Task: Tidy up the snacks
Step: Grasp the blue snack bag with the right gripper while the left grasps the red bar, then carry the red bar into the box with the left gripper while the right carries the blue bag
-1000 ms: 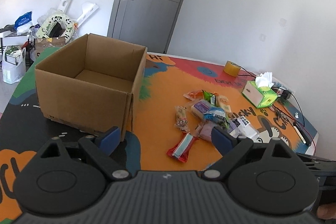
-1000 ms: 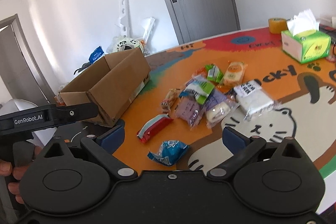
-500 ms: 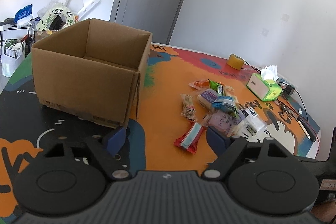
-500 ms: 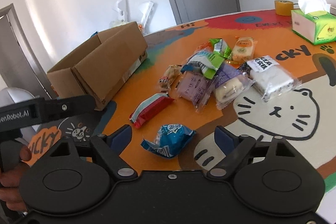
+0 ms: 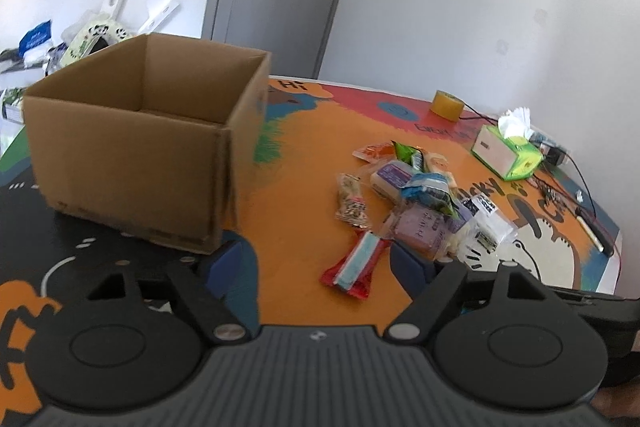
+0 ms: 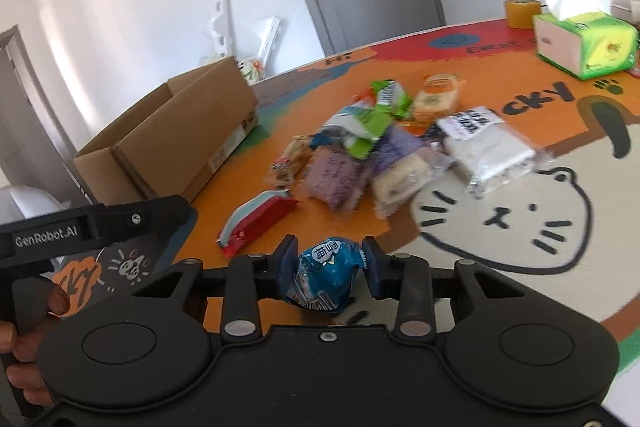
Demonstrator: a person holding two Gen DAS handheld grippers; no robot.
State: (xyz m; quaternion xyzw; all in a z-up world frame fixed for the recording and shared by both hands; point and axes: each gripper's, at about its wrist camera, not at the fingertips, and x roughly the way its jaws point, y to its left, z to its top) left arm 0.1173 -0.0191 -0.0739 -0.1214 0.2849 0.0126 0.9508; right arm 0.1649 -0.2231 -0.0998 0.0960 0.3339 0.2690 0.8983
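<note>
Lowered, right hand-held gripper (image 6: 331, 263) is closing around blue packet (image 6: 326, 275).

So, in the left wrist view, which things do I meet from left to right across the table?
cardboard box → red and blue snack bar → roll of tape → green tissue box → black pen

Matte black left gripper (image 5: 316, 259) and right gripper (image 6: 330, 263), each built on two round discs with angled linkage arms, silver rivets and dark blue fingertips (image 6: 289, 261). White "GenRobot.AI" lettering and a small screw along the left one's black side bar.
</note>
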